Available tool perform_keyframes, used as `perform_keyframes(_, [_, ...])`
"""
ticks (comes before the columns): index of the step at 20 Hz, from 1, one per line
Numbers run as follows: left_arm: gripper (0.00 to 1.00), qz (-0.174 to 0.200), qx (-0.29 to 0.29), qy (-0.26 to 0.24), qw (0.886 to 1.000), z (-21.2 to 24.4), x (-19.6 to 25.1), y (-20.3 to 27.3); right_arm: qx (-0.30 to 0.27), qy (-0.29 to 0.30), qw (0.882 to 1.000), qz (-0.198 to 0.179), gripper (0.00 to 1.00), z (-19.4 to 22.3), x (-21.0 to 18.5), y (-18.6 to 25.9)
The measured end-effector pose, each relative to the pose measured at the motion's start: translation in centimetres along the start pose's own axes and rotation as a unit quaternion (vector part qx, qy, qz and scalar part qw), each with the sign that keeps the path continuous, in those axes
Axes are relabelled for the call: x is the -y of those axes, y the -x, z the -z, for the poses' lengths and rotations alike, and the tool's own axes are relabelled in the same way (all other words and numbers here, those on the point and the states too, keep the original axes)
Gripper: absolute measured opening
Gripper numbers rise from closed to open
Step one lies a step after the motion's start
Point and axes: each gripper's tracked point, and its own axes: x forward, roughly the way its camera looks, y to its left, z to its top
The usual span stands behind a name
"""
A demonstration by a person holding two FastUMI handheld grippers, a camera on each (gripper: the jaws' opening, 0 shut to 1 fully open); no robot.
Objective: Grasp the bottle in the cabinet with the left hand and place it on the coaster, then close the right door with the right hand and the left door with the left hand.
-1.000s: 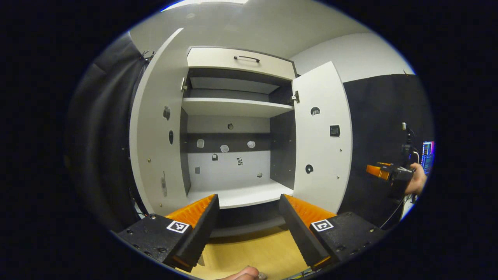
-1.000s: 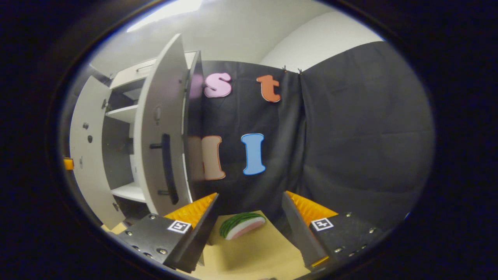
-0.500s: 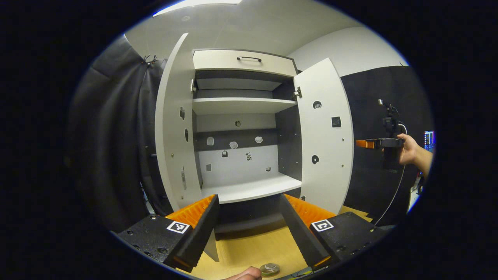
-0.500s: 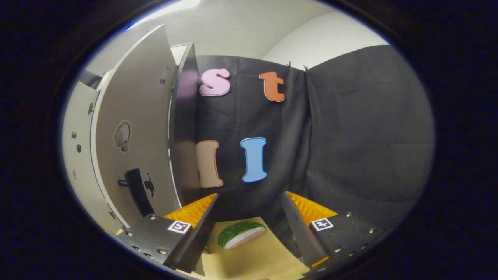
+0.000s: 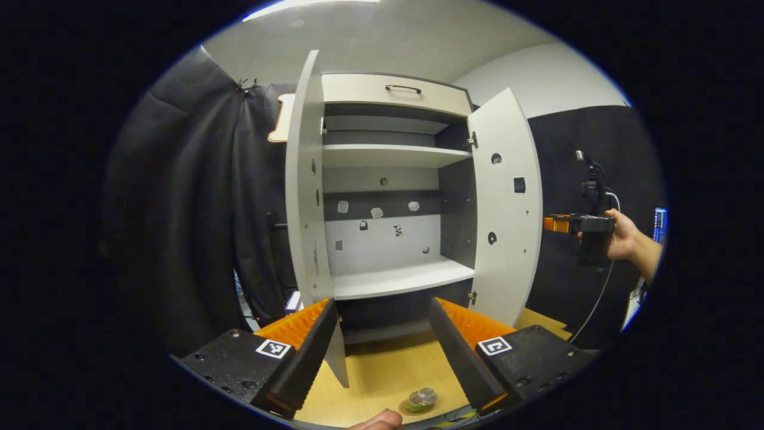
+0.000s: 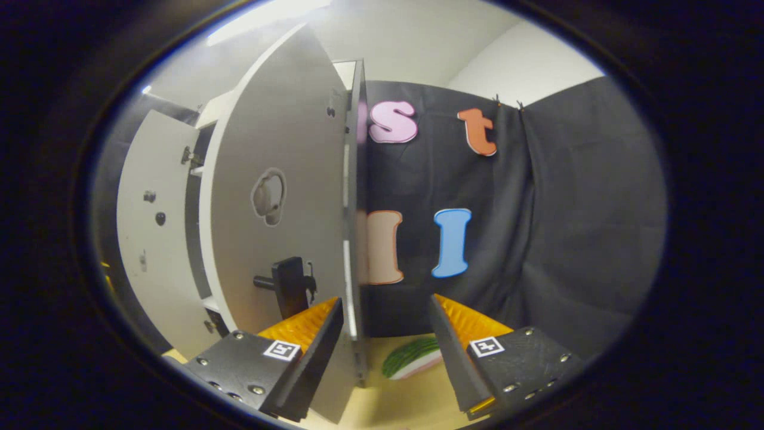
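Bottle (image 5: 422, 398) newly visible on coaster (image 5: 413, 408), right door (image 6: 280, 203) swung nearer, both claws agape, empty

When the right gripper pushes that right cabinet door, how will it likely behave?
The right door is a flat rigid panel on side hinges, so it should probably swing, not flex. The open right gripper sits near its free edge, which likely gives good leverage.
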Motion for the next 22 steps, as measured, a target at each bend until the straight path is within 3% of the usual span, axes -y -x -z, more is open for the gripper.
perform_keyframes(6, [0.98, -0.022, 0.010, 0.004, 1.000, -0.6, -2.7, 1.7, 0.007, 0.020, 1.000, -0.001, 0.88, -0.1, -3.7, -0.4])
perform_keyframes(12, [0.98, -0.051, 0.007, 0.010, 0.999, 0.3, -5.5, 2.5, 0.009, 0.010, 1.000, 0.025, 0.88, -0.4, -4.1, -0.8])
perform_keyframes(14, [0.98, -0.078, 0.001, 0.003, 0.997, 0.9, -8.0, 2.3, 0.006, 0.008, 1.000, 0.025, 0.85, -0.4, -4.5, -1.0])
perform_keyframes(15, [0.98, -0.082, -0.003, 0.005, 0.997, 1.1, -8.7, 2.4, 0.006, 0.009, 1.000, 0.025, 0.88, -0.4, -4.7, -1.1])
perform_keyframes(22, [0.98, -0.094, -0.003, 0.026, 0.995, 1.2, -12.4, 2.2, 0.006, 0.004, 1.000, 0.009, 0.85, 0.1, -8.1, -1.8])
